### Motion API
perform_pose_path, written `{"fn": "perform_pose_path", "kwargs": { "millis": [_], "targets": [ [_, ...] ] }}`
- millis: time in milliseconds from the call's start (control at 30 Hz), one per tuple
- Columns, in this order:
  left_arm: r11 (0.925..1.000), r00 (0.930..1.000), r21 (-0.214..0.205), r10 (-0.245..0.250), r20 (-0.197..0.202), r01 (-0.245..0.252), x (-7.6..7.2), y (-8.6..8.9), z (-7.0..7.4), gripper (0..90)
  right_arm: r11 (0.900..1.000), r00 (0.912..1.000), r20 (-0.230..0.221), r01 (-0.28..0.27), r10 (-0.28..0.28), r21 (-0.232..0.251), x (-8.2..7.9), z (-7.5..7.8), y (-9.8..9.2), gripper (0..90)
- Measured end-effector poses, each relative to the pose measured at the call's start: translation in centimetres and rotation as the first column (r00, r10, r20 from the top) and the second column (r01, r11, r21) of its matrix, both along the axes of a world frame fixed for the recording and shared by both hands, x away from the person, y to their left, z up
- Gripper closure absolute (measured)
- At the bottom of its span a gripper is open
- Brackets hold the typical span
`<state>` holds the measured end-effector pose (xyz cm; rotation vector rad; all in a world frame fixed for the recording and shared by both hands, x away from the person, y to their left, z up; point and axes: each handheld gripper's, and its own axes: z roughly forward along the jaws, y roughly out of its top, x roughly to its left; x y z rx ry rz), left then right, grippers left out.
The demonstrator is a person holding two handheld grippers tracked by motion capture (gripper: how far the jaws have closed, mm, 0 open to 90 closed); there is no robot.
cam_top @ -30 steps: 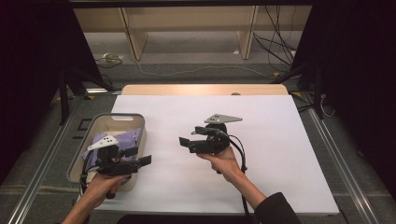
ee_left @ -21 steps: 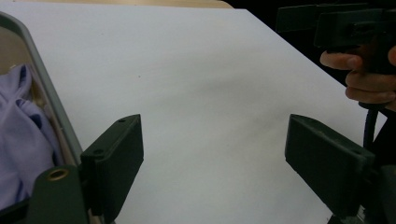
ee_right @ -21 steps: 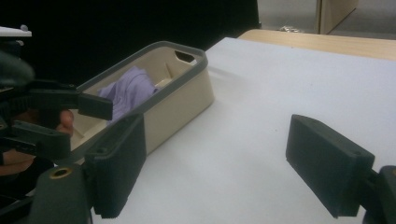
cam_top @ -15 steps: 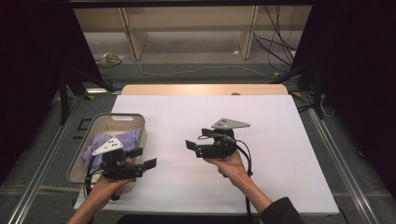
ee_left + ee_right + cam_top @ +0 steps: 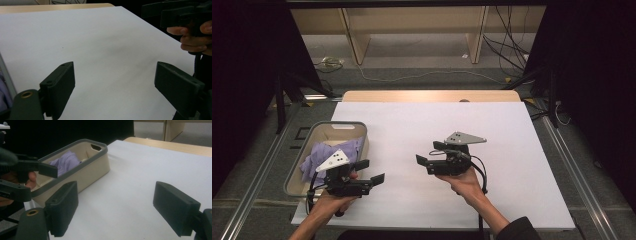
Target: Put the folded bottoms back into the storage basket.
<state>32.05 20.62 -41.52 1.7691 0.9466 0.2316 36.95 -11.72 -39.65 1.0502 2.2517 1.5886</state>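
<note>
Left tool (image 5: 371,170) is being held released near the desk's (image 5: 512,130) near-left edge, nothing grasped. Right tool (image 5: 426,154) is being held released mid-desk, empty. Beyond the left tool, purple cloth (image 5: 324,152) is lying inside the beige bin (image 5: 343,126) at the left edge.

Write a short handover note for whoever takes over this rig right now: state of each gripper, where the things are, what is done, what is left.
Left gripper: open, empty, at the near right edge of the bin.
Right gripper: open, empty, above the middle of the white sheet, pointing toward the bin.
Things: the purple cloth lies bunched inside the bin, at the table's left side.
Done: the cloth appears to be put away in the bin.
Left: probably nothing to pick up on the sheet; check that the cloth sits fully inside the rim.
</note>
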Motion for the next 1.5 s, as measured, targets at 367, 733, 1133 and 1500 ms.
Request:
{"fn": "perform_pose_path", "kwargs": {
  "millis": [367,733,1133,1500],
  "targets": [
    [0.9998,0.9996,0.009,-0.016,0.024,0.016,-0.4,-0.5,-0.2,16.2,0.9998,0.9999,0.01,0.011,-0.011,-0.017,-0.9,-0.4,-1.0,21.3],
    [0.9989,0.9982,0.01,-0.047,0.038,0.046,-0.7,-1.0,-0.3,16.0,0.9989,1.0,0.007,0.008,-0.007,-0.046,-2.0,-1.1,-1.5,20.9],
    [0.9973,0.9966,0.022,-0.07,0.042,0.069,-1.2,-1.7,-0.6,15.9,0.9983,1.0,0.004,0.006,-0.006,-0.058,-2.9,-2.0,-2.0,20.8],
    [0.9952,0.9944,0.027,-0.095,0.046,0.094,-1.6,-2.4,-0.8,15.8,0.998,0.9986,0.033,0.043,-0.041,-0.047,-3.8,-1.9,-3.5,20.9]
  ]
}}
